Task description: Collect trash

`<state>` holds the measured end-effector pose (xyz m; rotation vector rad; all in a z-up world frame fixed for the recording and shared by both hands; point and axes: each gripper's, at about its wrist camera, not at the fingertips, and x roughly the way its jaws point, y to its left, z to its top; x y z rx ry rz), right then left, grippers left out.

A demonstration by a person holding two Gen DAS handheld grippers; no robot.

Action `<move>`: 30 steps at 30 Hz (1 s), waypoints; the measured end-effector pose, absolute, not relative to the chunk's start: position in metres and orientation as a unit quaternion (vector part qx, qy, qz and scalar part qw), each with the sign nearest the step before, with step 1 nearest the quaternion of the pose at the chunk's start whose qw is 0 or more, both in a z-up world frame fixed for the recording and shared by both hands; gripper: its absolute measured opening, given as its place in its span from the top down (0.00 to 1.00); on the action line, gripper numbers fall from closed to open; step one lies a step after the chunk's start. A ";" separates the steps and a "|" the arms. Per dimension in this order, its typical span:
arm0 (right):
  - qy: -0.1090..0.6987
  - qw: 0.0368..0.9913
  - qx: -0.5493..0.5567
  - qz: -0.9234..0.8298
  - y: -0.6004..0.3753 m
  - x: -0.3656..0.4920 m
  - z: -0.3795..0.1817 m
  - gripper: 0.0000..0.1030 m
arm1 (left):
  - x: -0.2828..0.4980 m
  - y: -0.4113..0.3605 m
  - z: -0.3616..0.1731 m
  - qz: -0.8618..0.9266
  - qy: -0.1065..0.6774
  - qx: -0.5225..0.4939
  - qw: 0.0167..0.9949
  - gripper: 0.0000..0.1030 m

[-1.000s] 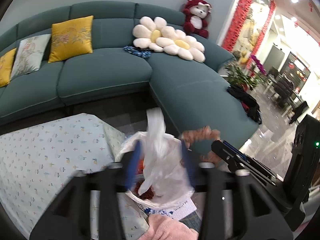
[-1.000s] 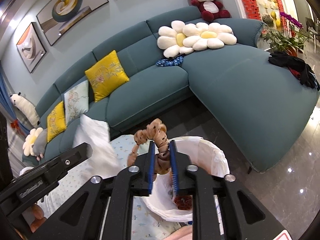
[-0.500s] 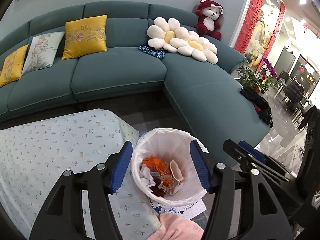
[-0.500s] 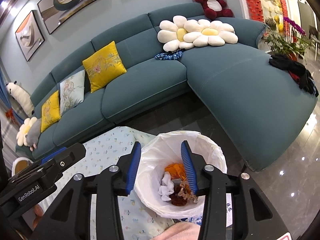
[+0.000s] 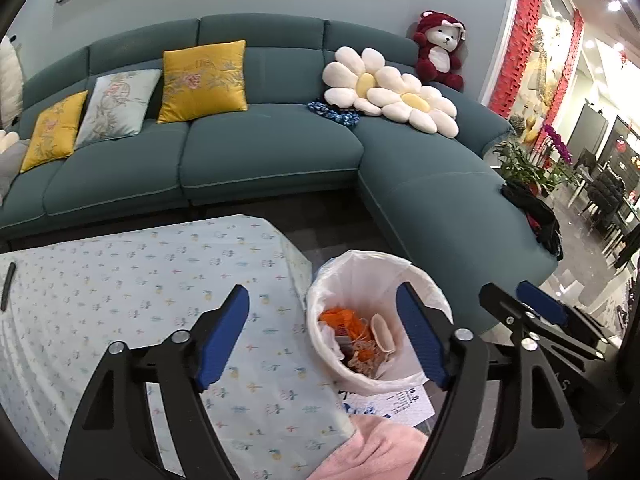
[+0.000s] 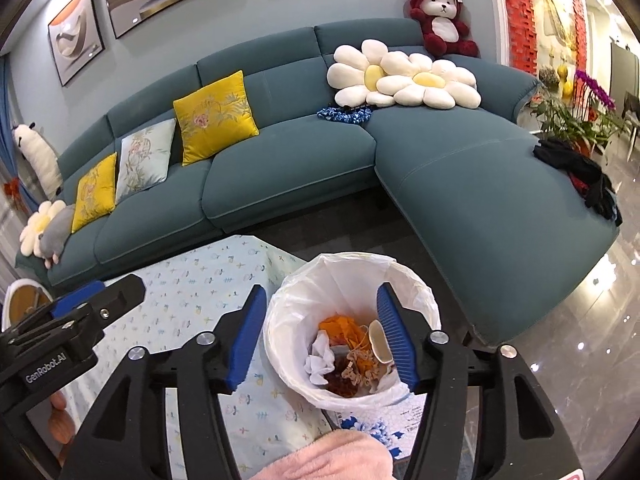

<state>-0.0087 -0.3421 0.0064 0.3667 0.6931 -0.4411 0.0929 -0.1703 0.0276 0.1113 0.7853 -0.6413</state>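
Both tools hang over the lined wastebasket (image 6: 352,328) with nothing in hand: the left tool (image 5: 324,340) is spread wide, the right tool (image 6: 322,336) gaping too, and the trash (image 6: 352,356) of orange scraps, white tissue and brown bits lies down in the liner. Best play now, I'd say, is to lift clear without snagging the white bag rim, then scan for leftovers. The bin sits just beside the floral-clothed bench (image 5: 160,280), with a dark slim object (image 5: 8,286) at its far edge and a teal sectional sofa (image 6: 300,160) beyond.
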 end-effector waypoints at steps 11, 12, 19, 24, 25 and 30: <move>0.352 0.900 0.132 -0.220 -0.313 -0.016 0.004 0.19 | 0.083 -0.134 0.018 -0.270 0.374 0.059 0.885 0.13; 0.355 0.900 0.127 -0.220 -0.311 -0.016 0.003 0.19 | 0.082 -0.133 0.017 -0.268 0.374 0.061 0.886 0.12; 0.374 0.895 0.115 -0.213 -0.300 -0.020 -0.008 0.06 | 0.070 -0.125 0.010 -0.256 0.365 0.085 0.891 0.10; 0.378 0.893 0.113 -0.217 -0.292 -0.026 -0.018 0.07 | 0.065 -0.119 0.001 -0.249 0.375 0.088 0.888 0.10; 0.378 0.892 0.110 -0.221 -0.290 -0.027 -0.020 0.07 | 0.064 -0.119 0.000 -0.248 0.375 0.089 0.889 0.10; 0.379 0.890 0.107 -0.229 -0.288 -0.032 -0.025 0.07 | 0.062 -0.118 -0.003 -0.245 0.378 0.083 0.889 0.10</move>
